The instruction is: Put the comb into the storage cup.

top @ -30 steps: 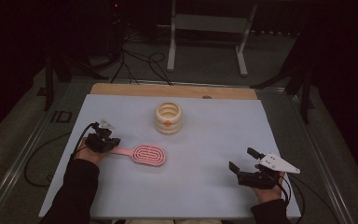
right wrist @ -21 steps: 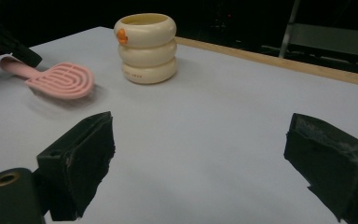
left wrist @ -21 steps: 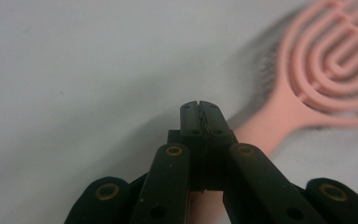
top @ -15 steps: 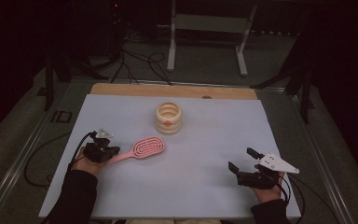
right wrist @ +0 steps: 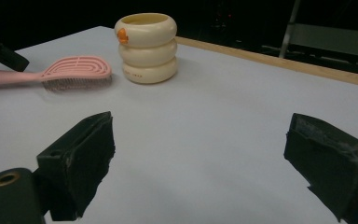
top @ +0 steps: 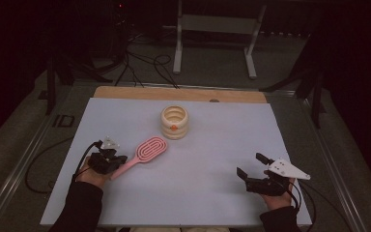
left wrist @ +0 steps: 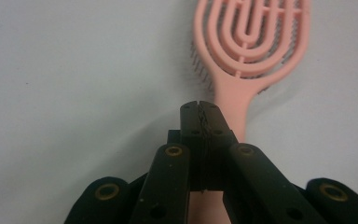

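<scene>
Hairbrush (top: 145,153): 1 pink vented brush lies on the pale counter (top: 207,203), left of centre, its oval head toward 1 o'clock and its handle toward 7 o'clock. The left gripper (top: 110,163) is at the handle's end; in the left gripper view its 2 fingers (left wrist: 212,122) are pressed together, with the pink handle (left wrist: 233,112) running beneath them, so whether they pinch it is unclear. From the brush head, 1 cream ringed pot (top: 174,122) of 3 stacked rolls stands near, at 1 o'clock, apart from the brush. The right gripper (top: 253,166) hovers at the counter's 5 o'clock corner, well apart, its 2 fingers (right wrist: 81,158) spread wide with nothing between them.
</scene>
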The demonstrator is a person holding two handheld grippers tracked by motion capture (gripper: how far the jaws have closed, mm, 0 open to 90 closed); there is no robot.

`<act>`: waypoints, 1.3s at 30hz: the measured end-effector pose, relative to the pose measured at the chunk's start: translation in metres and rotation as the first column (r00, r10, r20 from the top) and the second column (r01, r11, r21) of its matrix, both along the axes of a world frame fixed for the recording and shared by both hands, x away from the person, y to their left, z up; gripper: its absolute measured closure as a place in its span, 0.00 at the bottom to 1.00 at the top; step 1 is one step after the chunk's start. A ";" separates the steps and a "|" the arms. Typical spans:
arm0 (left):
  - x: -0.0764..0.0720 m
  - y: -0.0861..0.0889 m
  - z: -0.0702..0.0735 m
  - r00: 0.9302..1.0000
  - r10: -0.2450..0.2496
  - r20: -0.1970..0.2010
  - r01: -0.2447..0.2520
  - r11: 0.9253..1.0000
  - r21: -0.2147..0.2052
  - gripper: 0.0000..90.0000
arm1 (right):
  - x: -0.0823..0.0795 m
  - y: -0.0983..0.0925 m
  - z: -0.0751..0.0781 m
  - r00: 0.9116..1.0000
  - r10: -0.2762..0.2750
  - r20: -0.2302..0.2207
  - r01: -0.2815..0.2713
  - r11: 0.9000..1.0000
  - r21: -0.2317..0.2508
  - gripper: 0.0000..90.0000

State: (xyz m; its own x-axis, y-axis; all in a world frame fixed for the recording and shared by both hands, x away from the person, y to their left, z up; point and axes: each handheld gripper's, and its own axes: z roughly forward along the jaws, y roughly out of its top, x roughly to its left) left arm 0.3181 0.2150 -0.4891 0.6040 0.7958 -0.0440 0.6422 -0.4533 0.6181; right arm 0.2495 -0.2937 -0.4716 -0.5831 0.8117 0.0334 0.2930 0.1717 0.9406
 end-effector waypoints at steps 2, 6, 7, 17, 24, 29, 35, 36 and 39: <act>0.000 -0.001 0.000 1.000 -0.001 0.001 0.001 1.000 0.001 1.00 | 0.000 0.000 0.000 1.000 -0.001 -0.001 0.001 1.000 0.001 0.09; -0.001 0.000 0.003 1.000 0.001 0.020 -0.001 1.000 -0.006 1.00 | 0.000 0.000 0.000 1.000 -0.001 0.000 0.001 1.000 -0.001 0.09; -0.002 0.000 0.004 1.000 0.005 0.029 -0.004 1.000 -0.015 1.00 | 0.000 0.000 0.000 1.000 -0.001 0.000 0.001 1.000 0.000 0.09; -0.021 0.014 0.038 0.957 0.065 0.283 -0.016 0.985 -0.173 0.82 | 0.000 0.001 0.000 1.000 0.005 0.005 -0.005 1.000 0.000 0.09; -0.045 0.030 0.042 0.906 0.142 0.399 -0.043 0.968 -0.247 0.50 | -0.001 0.003 0.002 1.000 0.011 0.013 -0.011 1.000 0.004 0.09; -0.058 0.042 0.033 0.878 0.197 0.436 -0.072 0.955 -0.287 0.31 | -0.001 0.004 0.002 1.000 0.018 0.016 -0.018 1.000 0.003 0.09; -0.059 0.046 0.034 0.881 0.226 0.416 -0.122 0.958 -0.261 0.04 | -0.002 0.008 0.002 0.999 0.031 0.016 -0.031 1.000 0.003 0.09; -0.059 0.046 0.034 0.881 0.224 0.417 -0.124 0.959 -0.255 0.01 | -0.002 0.008 0.002 0.999 0.031 0.016 -0.031 0.999 0.003 0.09; -0.059 0.045 0.035 0.883 0.229 0.409 -0.135 0.960 -0.244 0.00 | -0.002 0.008 0.002 0.999 0.032 0.015 -0.032 0.999 0.004 0.09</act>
